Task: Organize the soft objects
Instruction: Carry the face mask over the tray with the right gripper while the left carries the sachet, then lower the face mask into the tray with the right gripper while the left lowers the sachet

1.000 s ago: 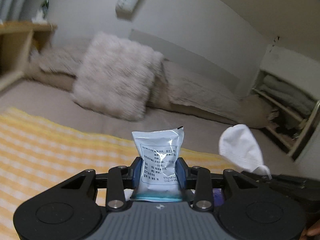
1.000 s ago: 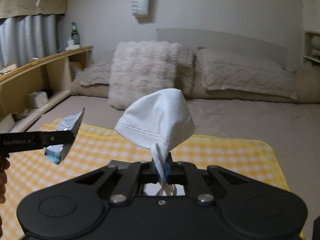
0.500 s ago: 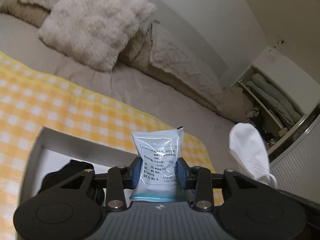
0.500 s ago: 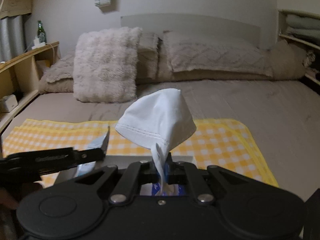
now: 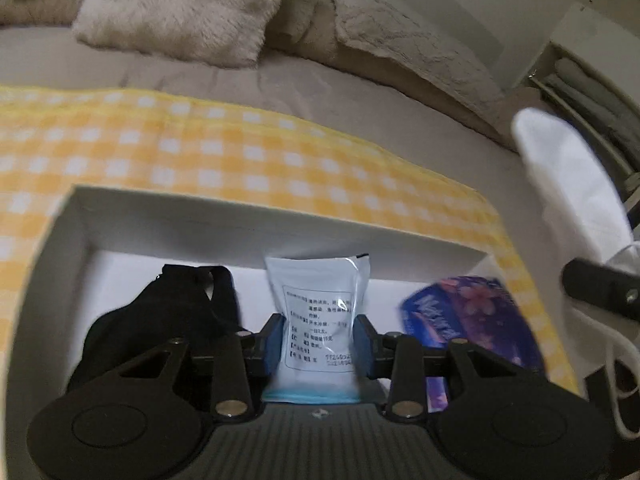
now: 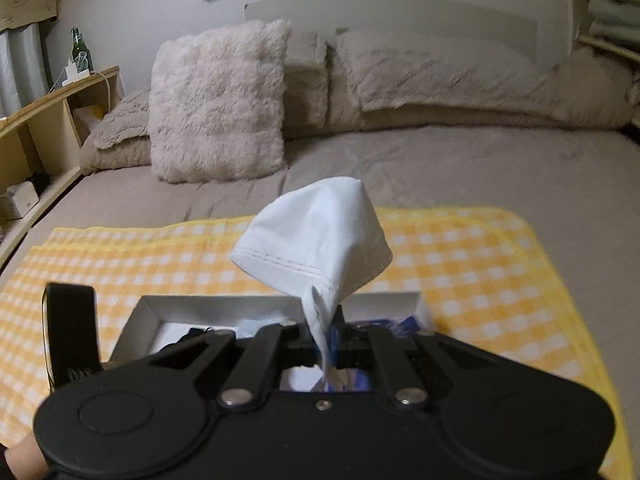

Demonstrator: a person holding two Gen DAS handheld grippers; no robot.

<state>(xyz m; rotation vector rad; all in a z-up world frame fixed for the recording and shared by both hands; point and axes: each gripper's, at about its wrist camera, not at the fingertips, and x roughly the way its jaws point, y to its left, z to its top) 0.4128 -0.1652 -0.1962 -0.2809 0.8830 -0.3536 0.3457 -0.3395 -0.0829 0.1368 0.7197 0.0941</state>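
The white sachet [image 5: 318,312] carries small print, too blurred to read.

Dim, flat indoor light; fisheye bending at the edges, motion blur smearing the left wrist view.

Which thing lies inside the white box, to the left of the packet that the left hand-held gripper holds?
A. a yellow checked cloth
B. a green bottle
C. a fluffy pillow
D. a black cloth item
D: in the left wrist view a black cloth item lies in the white box, left of the packet held by the left hand-held gripper.
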